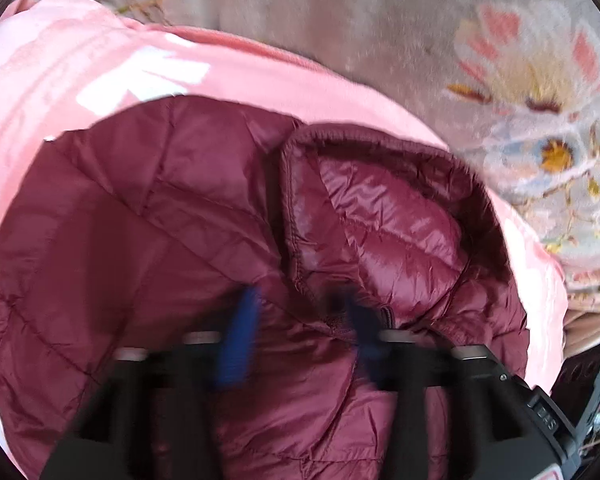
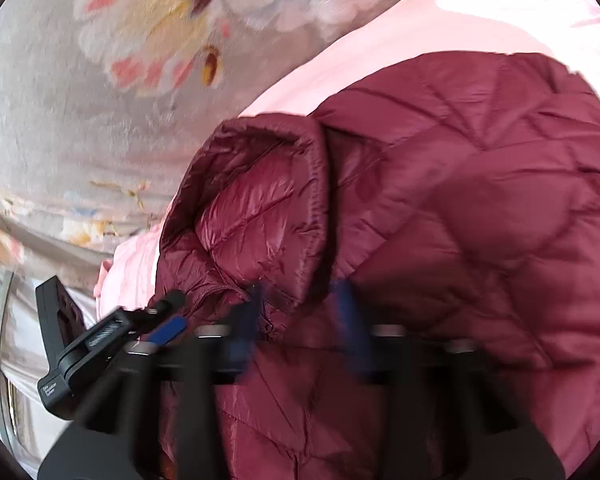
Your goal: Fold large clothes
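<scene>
A maroon quilted puffer jacket [image 1: 148,240] lies on a pink sheet [image 1: 80,60]; its hood [image 1: 388,216] lies open, shiny lining up. It also shows in the right wrist view [image 2: 480,200], with the hood [image 2: 256,216] at its left. My left gripper [image 1: 300,332] hovers over the collar area, blue fingers [image 1: 240,344] apart, nothing between them. My right gripper [image 2: 300,320] is over the zipper by the hood, blue fingers [image 2: 352,320] apart and blurred. The left gripper [image 2: 112,336] shows at the lower left of the right wrist view.
The pink sheet [image 2: 420,32] lies over a grey floral bedspread [image 1: 520,80], which also shows in the right wrist view [image 2: 140,40]. The right gripper's black body [image 1: 592,392] shows at the lower right of the left wrist view.
</scene>
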Demonstrator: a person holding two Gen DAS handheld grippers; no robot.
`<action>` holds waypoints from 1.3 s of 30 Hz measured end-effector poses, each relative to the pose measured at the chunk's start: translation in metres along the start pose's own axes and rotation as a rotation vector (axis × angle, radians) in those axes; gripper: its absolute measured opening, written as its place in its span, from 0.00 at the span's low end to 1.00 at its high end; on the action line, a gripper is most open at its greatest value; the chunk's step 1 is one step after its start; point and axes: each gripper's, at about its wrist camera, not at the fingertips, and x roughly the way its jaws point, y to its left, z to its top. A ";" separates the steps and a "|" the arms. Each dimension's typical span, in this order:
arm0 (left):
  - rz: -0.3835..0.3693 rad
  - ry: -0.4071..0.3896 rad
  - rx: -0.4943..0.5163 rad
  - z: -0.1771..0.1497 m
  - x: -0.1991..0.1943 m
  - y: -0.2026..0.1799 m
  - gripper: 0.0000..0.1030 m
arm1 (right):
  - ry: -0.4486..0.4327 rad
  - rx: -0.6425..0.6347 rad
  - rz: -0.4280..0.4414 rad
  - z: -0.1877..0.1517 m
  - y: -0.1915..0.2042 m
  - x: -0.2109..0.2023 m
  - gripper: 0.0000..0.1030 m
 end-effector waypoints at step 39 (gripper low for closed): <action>0.072 -0.090 0.227 -0.030 -0.002 -0.015 0.13 | -0.069 -0.342 -0.223 -0.041 -0.005 -0.014 0.10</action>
